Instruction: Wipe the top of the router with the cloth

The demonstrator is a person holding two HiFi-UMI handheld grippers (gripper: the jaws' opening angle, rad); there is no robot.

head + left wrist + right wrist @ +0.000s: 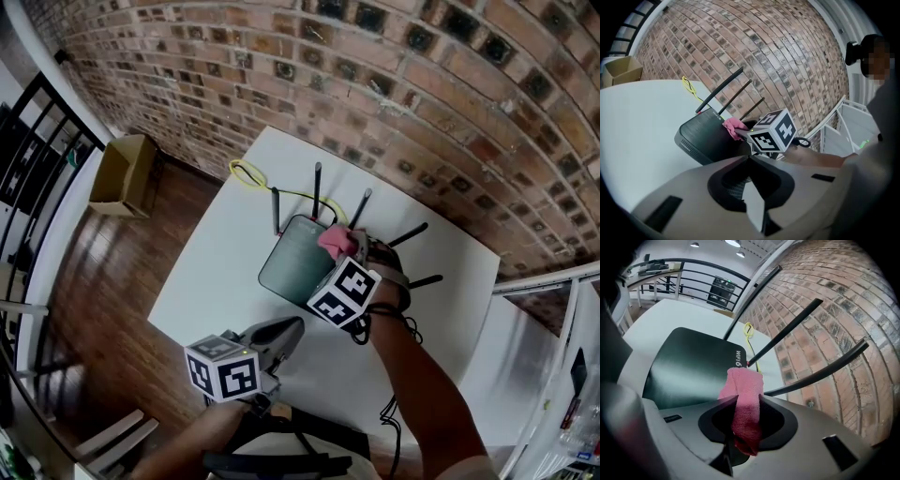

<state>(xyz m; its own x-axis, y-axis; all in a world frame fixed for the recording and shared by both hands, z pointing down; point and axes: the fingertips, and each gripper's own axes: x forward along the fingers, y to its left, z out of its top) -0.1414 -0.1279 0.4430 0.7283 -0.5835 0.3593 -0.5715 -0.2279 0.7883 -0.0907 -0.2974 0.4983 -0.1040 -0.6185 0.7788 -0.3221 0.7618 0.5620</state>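
A dark router [298,261] with several black antennas lies flat on the white table [211,272]. My right gripper [341,249] is shut on a pink cloth [743,386], which hangs folded between its jaws. The cloth [335,241] rests on the router's far right corner, near the antenna bases. In the right gripper view the router's glossy top [689,362] spreads out to the left of the cloth. My left gripper [281,333] hovers over the table just in front of the router, jaws together and holding nothing. From the left gripper view, the router [705,133] and cloth [733,126] lie ahead.
A yellow cable [248,175] loops on the table behind the router. A brick wall [375,84] runs close behind the table. A cardboard box [127,173] sits on the wooden floor to the left, near a black railing [37,141]. A white rack [562,356] stands at the right.
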